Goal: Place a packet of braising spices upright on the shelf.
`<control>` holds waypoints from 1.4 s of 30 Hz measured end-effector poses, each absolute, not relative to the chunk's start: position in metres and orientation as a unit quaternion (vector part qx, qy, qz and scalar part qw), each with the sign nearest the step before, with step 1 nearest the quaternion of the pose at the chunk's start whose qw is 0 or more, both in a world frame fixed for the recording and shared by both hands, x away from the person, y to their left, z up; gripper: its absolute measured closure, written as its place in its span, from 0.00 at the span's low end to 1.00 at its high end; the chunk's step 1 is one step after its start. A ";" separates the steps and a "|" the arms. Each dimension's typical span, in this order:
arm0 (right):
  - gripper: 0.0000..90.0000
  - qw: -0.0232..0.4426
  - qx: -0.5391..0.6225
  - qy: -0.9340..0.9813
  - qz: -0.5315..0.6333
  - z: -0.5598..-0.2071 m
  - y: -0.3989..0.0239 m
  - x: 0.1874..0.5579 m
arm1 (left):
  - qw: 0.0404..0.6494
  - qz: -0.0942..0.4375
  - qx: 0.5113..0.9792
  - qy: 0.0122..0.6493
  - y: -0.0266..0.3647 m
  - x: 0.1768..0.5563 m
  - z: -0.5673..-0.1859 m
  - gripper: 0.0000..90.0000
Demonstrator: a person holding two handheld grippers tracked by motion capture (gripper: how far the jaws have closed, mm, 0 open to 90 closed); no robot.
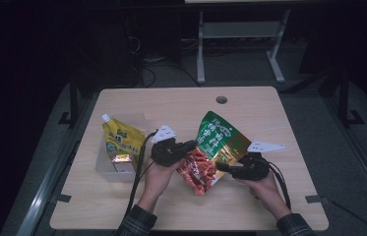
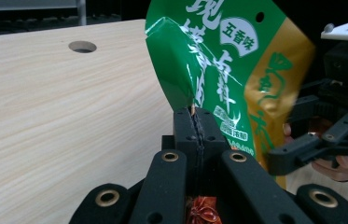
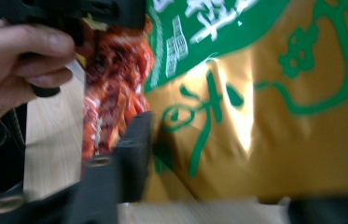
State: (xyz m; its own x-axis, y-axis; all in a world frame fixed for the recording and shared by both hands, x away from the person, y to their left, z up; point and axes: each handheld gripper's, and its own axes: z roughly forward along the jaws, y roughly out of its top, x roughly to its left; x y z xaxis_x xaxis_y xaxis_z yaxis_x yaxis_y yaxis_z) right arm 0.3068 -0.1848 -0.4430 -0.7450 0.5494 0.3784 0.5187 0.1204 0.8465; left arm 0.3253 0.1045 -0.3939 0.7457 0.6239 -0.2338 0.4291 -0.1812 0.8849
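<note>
A snack bag [image 1: 215,137], green and gold on top with red food printed below, is held tilted up above the middle of the table [image 1: 171,103]. My left gripper [image 1: 191,145] is shut on its left edge; in the left gripper view the jaws meet on the green foil [image 2: 237,60], gripper [image 2: 195,116]. My right gripper [image 1: 220,166] sits at the bag's lower right side. In the right gripper view its jaws stand apart, with the gold part of the bag [image 3: 279,116] between them, gripper [image 3: 232,163]. The left gripper view also shows the right gripper [image 2: 302,135].
A clear box [image 1: 103,164] at the table's left holds a yellow spout pouch [image 1: 119,137] and a small packet [image 1: 122,162]. A cable hole [image 1: 221,100] lies near the far edge. A grey frame with legs [image 1: 200,54] stands on the floor behind.
</note>
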 end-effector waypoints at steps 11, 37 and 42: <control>0.99 0.040 0.330 0.766 0.550 -0.424 -0.189 0.309 | 0.516 0.108 0.776 0.347 0.104 0.322 -0.404 0.96; 0.99 0.066 0.300 0.795 0.523 -0.378 -0.184 0.318 | 0.400 0.059 0.879 0.253 0.111 0.301 -0.410 0.31; 0.99 0.064 0.298 0.798 0.519 -0.372 -0.172 0.328 | 0.397 0.045 0.885 0.239 0.121 0.294 -0.417 0.22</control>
State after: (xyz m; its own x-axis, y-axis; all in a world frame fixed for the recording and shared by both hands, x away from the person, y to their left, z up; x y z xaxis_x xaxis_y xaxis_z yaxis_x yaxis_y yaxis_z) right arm 0.3280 -0.1717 -0.3717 -0.8143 0.5422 0.2071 0.4090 0.2828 0.8676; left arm 0.2940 0.1209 -0.4169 0.8818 0.4586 -0.1102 0.3873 -0.5707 0.7241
